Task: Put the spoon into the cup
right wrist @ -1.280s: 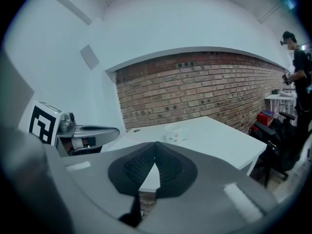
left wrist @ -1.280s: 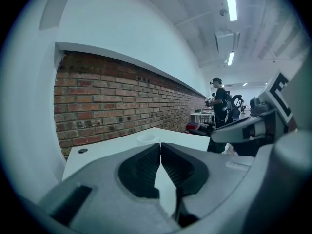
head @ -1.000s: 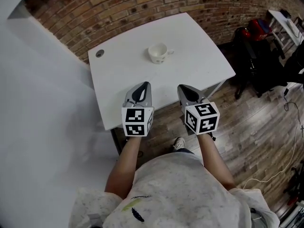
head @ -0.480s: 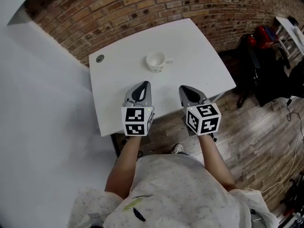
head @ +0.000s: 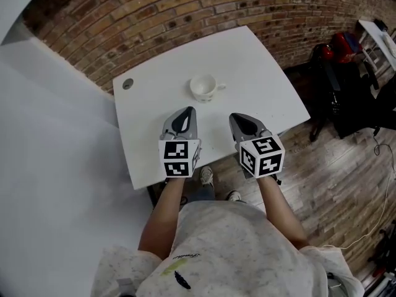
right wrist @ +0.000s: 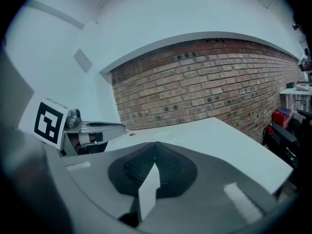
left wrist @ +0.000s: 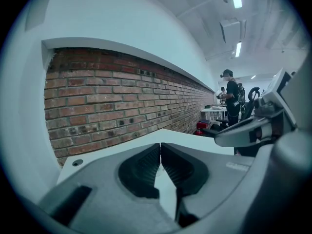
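Observation:
A white cup (head: 203,86) with its handle to the right stands near the middle of the white table (head: 161,104); whether anything lies inside it I cannot tell. No spoon shows on the table top in any view. My left gripper (head: 184,114) hovers over the table's near edge, jaws shut with nothing between them, also in its own view (left wrist: 160,152). My right gripper (head: 240,120) hovers beside it, also shut and empty (right wrist: 155,152). Both are short of the cup.
A brick wall (head: 185,11) runs behind the table. A small round grommet (head: 127,84) sits at the table's far left corner. Dark chairs and bags (head: 346,85) stand on the wood floor to the right. A white wall is at the left.
The view has shifted slightly, so the table and cup sit a little lower in the picture. Both grippers stay shut in about the same places over the near edge.

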